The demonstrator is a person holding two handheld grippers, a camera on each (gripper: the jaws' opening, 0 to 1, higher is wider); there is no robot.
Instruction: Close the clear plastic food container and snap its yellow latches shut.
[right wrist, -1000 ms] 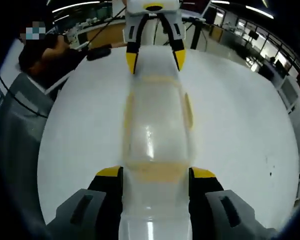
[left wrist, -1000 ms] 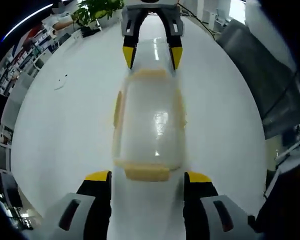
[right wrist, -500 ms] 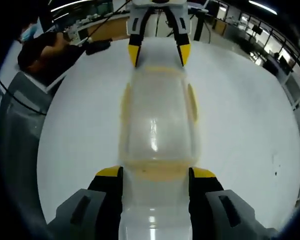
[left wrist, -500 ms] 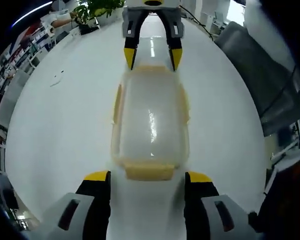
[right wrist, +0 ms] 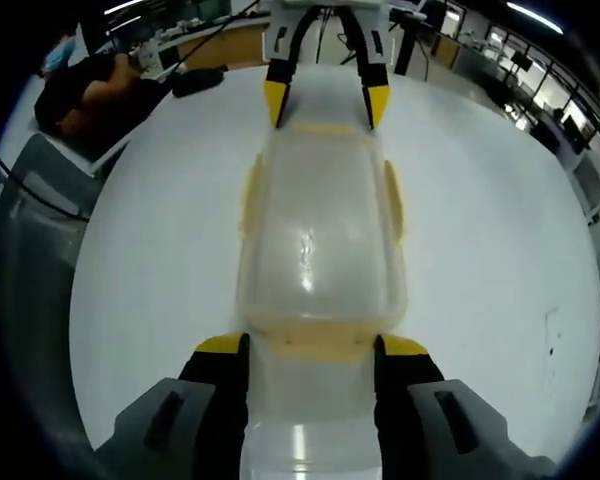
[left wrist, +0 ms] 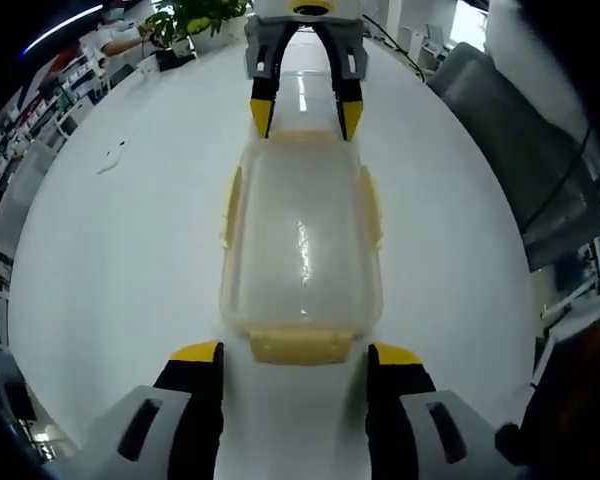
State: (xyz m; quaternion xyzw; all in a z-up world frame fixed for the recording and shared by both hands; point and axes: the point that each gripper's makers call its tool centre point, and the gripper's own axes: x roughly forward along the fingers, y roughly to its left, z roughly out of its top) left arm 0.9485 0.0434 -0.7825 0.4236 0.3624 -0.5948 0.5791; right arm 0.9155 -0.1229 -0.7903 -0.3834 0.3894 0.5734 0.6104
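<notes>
1. Left gripper view: the left gripper [left wrist: 294,352] stands with jaws spread wide, gripping nothing. The clear container [left wrist: 301,238] lies on the white table [left wrist: 110,250] straight ahead, its long axis running directly away along the jaws. Its near yellow latch [left wrist: 300,346] sits just between the fingertips.

2. Right gripper view: the right gripper [right wrist: 305,345] is likewise spread and empty, facing the container's opposite end, where a latch [right wrist: 313,342] lies between its tips. Each gripper is nearest its own end latch; the side latches lie further off.
</notes>
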